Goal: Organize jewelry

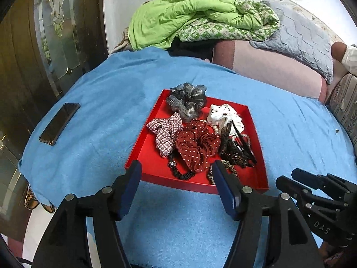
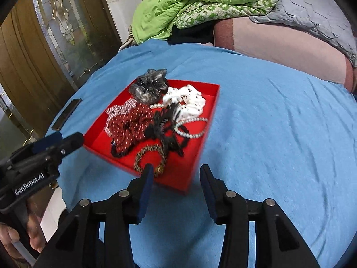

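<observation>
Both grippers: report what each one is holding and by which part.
Nothing is held. The left gripper and right gripper are both open and empty, short of the red tray of scrunchies and beads.
</observation>
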{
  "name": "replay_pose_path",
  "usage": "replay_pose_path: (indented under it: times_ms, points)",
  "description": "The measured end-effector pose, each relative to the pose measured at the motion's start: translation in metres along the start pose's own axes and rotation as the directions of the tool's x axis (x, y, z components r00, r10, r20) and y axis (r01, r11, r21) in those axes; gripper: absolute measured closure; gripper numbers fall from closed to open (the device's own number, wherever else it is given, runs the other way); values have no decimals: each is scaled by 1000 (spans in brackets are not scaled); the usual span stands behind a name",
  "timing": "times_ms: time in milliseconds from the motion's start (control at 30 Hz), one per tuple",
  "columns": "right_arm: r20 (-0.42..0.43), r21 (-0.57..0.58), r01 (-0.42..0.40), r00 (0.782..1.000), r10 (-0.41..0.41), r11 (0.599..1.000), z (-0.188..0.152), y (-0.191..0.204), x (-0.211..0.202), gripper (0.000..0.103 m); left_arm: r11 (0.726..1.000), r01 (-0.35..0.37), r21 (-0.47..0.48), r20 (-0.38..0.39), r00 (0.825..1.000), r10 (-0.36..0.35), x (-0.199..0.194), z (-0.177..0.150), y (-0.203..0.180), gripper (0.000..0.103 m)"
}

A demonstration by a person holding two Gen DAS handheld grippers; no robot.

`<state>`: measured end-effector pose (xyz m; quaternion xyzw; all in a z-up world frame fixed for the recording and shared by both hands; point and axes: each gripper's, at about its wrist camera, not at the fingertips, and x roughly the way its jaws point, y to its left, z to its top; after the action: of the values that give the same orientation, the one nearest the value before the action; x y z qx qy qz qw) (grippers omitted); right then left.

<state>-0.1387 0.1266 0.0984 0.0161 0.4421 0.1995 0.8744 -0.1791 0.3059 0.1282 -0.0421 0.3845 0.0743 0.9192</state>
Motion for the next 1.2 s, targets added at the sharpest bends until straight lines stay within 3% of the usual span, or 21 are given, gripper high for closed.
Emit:
replay_pose_path:
  times_ms: [67, 267, 467, 833, 1000, 1200]
  points:
    - [5, 4, 8, 1000, -8, 1000, -5, -2, -5, 56, 1000, -13, 1, 24, 1000, 13, -7, -2, -3, 38]
    - [32, 20, 45, 998, -45, 999, -13, -8, -24, 53, 997, -78, -8, 126, 989, 78, -32, -3, -11, 17]
    - [85, 19, 91, 992, -92, 996, -21, -10, -45, 46, 994, -102, -43, 187, 976, 108, -55, -2, -13, 12]
    - [146, 19, 148, 978, -149, 989, -38, -14, -68, 42, 977, -193, -93, 315, 925, 212, -100, -9, -24, 0]
    - [157, 30, 157, 975, -160, 987, -41, -18, -72, 38, 979, -177, -101, 303, 932, 200, -102, -11, -24, 0]
    - [150, 37, 166, 974, -170, 985, -42, -23, -70, 36, 985, -166, -55, 223, 959, 174, -87, -13, -34, 0]
